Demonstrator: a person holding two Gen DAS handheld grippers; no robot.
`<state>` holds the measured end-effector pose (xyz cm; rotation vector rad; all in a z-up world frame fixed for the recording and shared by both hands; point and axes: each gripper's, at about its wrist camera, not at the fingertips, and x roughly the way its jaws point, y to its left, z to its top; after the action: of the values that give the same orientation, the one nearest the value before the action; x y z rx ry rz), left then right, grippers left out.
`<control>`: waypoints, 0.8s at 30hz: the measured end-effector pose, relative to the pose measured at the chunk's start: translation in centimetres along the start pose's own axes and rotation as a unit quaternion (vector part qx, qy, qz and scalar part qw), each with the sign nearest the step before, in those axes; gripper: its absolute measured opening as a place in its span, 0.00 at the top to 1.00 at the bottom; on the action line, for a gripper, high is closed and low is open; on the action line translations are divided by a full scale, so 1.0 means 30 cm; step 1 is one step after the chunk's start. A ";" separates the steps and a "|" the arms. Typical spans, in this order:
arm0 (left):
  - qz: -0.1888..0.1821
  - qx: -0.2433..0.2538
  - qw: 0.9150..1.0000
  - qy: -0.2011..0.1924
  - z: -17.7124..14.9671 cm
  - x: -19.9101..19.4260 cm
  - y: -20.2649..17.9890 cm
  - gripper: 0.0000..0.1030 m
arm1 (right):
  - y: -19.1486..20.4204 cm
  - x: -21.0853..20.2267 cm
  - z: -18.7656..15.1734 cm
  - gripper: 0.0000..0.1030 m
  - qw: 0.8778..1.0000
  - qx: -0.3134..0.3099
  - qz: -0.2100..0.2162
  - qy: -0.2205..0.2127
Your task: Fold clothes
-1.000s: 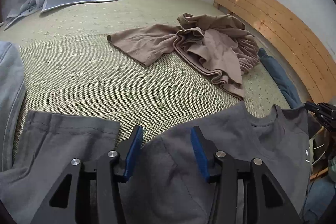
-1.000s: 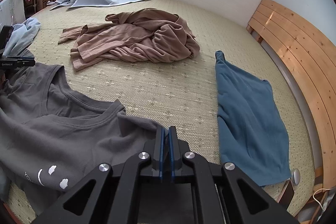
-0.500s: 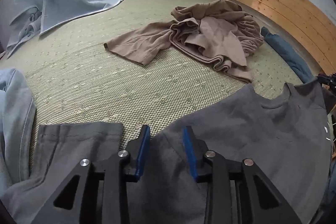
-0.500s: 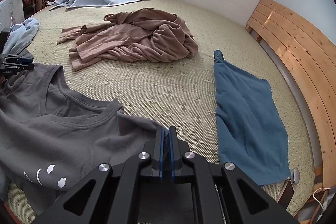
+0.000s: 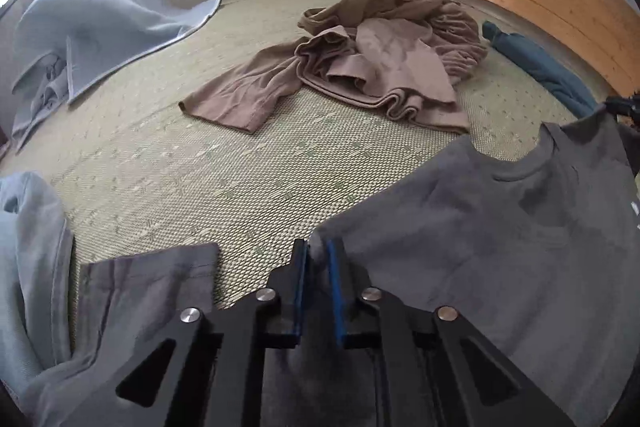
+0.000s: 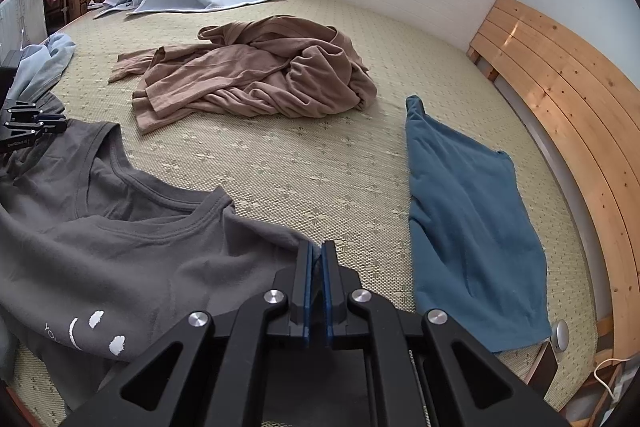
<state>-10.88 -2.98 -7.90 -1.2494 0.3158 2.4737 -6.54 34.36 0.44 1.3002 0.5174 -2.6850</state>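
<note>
The woven mat (image 6: 280,163) carries the grey T-shirt (image 6: 132,251) at its near edge, spread shoulder to shoulder along that edge, neckline toward the far wall. Its lower body is cut off below both views. A white smiley print and the letters "YO" show on the chest — the rest is hidden by a fold. The right gripper (image 6: 315,259) has its jaws clamped on one shoulder; the left gripper (image 5: 317,259) is closing its jaws — grey cloth lies between them, though pad contact is hard to make out.
</note>
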 end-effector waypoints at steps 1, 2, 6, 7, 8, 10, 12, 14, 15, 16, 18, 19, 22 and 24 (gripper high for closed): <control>0.002 0.001 1.000 0.000 0.001 0.000 -0.002 0.91 | 0.000 0.000 -0.001 0.97 1.000 0.000 0.000 0.000; 0.002 -0.002 1.000 0.001 0.001 0.000 -0.002 0.91 | 0.000 0.000 0.000 0.97 1.000 0.000 0.000 0.000; 0.012 -0.005 1.000 0.004 0.003 0.000 -0.009 0.92 | 0.001 -0.009 0.006 0.97 1.000 0.002 -0.002 -0.006; 0.019 -0.003 1.000 0.005 0.003 -0.001 -0.016 0.93 | 0.000 -0.012 0.009 0.97 1.000 0.003 -0.003 -0.008; 0.026 -0.004 1.000 0.005 0.001 -0.003 -0.020 0.93 | 0.001 -0.017 0.011 0.97 1.000 0.003 -0.004 -0.010; 0.032 -0.009 0.999 0.003 -0.002 -0.012 -0.021 0.93 | 0.005 -0.026 0.016 0.97 1.000 0.001 -0.006 -0.014; 0.033 -0.021 0.999 -0.005 -0.003 -0.037 -0.017 0.93 | 0.011 -0.036 0.021 0.97 1.000 -0.003 -0.010 -0.019; 0.034 -0.031 0.999 -0.018 -0.001 -0.076 -0.014 0.94 | 0.019 -0.049 0.025 0.97 1.000 -0.006 -0.013 -0.026; 0.036 -0.034 0.998 -0.024 0.001 -0.094 -0.013 0.94 | 0.021 -0.057 0.027 0.97 0.999 -0.007 -0.015 -0.030; 0.038 -0.040 0.998 -0.032 0.005 -0.123 -0.011 0.94 | 0.023 -0.064 0.030 0.97 0.999 -0.008 -0.016 -0.034; 0.040 -0.051 0.997 -0.052 0.014 -0.191 -0.008 0.94 | 0.025 -0.076 0.033 0.97 0.999 -0.007 -0.019 -0.040; 0.041 -0.056 0.995 -0.064 0.019 -0.228 -0.006 0.94 | 0.027 -0.082 0.035 0.97 0.999 -0.007 -0.019 -0.042; 0.051 -0.079 0.990 -0.107 0.030 -0.358 0.004 0.95 | 0.036 -0.104 0.039 0.97 0.998 -0.012 -0.029 -0.053; 0.057 -0.097 0.984 -0.135 0.029 -0.445 0.014 0.95 | 0.040 -0.127 0.041 0.98 0.997 -0.017 -0.038 -0.064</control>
<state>-4.34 -5.82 3.42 -0.9690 0.0792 2.7871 -4.77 32.62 3.81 1.1121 0.6069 -2.7849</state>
